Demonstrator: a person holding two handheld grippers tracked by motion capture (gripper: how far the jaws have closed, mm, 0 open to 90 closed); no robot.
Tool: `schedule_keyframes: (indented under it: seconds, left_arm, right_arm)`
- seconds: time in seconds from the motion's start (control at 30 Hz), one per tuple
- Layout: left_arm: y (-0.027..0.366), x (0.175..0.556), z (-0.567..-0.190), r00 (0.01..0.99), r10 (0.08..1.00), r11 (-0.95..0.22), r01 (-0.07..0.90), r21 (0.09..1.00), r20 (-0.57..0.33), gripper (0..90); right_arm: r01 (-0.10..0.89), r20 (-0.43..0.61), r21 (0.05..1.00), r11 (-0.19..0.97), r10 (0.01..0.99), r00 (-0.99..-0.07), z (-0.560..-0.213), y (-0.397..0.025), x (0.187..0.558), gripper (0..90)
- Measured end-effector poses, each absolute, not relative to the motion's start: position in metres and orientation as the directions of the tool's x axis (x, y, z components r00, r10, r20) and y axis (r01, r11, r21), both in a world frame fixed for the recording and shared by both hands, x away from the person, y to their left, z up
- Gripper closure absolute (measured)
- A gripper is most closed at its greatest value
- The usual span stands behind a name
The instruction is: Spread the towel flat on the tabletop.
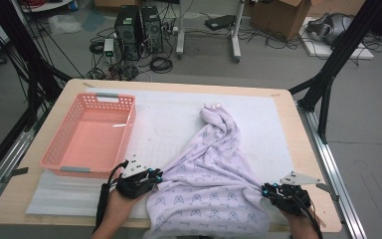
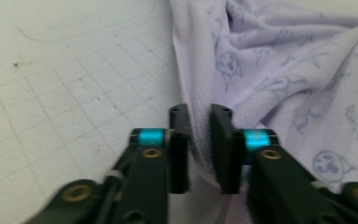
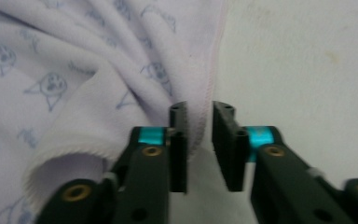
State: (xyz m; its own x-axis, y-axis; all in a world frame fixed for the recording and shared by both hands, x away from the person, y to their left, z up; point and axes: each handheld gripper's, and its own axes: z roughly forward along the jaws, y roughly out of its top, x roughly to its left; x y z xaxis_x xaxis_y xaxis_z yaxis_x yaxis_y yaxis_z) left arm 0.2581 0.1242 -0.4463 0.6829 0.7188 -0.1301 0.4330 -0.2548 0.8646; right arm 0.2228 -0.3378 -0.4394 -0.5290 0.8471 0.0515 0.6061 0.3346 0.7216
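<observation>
A lavender cloth (image 1: 214, 174) printed with small cat faces lies rumpled on the white mat, bunched toward the far end and spread at the near edge. My left gripper (image 1: 154, 177) holds its near left edge. In the left gripper view the gripper (image 2: 199, 140) has its jaws close together, and a fold of the cloth (image 2: 279, 70) fills the gap. My right gripper (image 1: 266, 189) is at the cloth's near right corner. In the right gripper view the cloth's hem (image 3: 196, 126) runs down between the narrow jaws of the gripper (image 3: 199, 140).
A pink plastic basket (image 1: 54, 154) stands empty on the left of the table, just beyond my left gripper. The white gridded mat (image 1: 169, 119) covers most of the wooden table (image 1: 308, 149). Computer towers, cables and boxes sit on the floor beyond.
</observation>
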Motion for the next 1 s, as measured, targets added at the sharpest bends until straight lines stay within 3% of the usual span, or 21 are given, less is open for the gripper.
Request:
schedule_keyframes:
  seconds: [0.07, 0.13, 0.37, 0.57, 0.63, 0.67, 0.7, 0.73, 1.0]
  left_arm:
    - [0.126, 0.263, -0.443, 0.678, 0.718, -0.221, 0.437, 0.872, -0.158, 63.0]
    - [0.125, 0.27, -0.44, 0.676, 0.713, -0.196, 0.449, 0.872, -0.187, 55.9]
    - [0.111, 0.306, -0.435, 0.652, 0.722, -0.17, 0.491, 0.855, -0.231, 51.0]
    - [0.076, 0.333, -0.447, 0.674, 0.716, -0.29, 0.521, 0.802, -0.179, 51.1]
    - [0.069, 0.334, -0.451, 0.689, 0.711, -0.335, 0.508, 0.794, -0.14, 59.0]
    - [0.068, 0.333, -0.451, 0.698, 0.706, -0.351, 0.489, 0.798, -0.117, 69.9]
    - [0.067, 0.332, -0.449, 0.693, 0.714, -0.357, 0.483, 0.8, -0.1, 81.8]
    - [0.068, 0.33, -0.448, 0.683, 0.727, -0.368, 0.481, 0.796, -0.077, 85.8]
    - [0.104, 0.298, -0.442, 0.664, 0.74, -0.317, 0.489, 0.813, -0.111, 86.5]
  right_arm:
    - [0.591, 0.068, 0.748, 0.303, 0.85, -0.522, -0.437, -0.339, 0.225, 67.7]
    - [0.574, 0.072, 0.769, 0.281, 0.855, -0.514, -0.434, -0.34, 0.229, 64.8]
    - [0.557, 0.067, 0.786, 0.267, 0.86, -0.506, -0.432, -0.333, 0.259, 62.6]
    - [0.591, 0.037, 0.739, 0.323, 0.857, -0.514, -0.443, -0.303, 0.296, 62.9]
    - [0.6, 0.037, 0.733, 0.32, 0.862, -0.506, -0.446, -0.299, 0.3, 72.7]
    - [0.606, 0.054, 0.729, 0.319, 0.855, -0.515, -0.446, -0.299, 0.3, 83.8]
    - [0.602, 0.056, 0.727, 0.329, 0.846, -0.53, -0.445, -0.299, 0.299, 85.8]
    - [0.596, 0.036, 0.725, 0.345, 0.845, -0.533, -0.445, -0.298, 0.296, 86.4]
    - [0.621, 0.019, 0.705, 0.343, 0.866, -0.5, -0.441, -0.331, 0.269, 86.9]
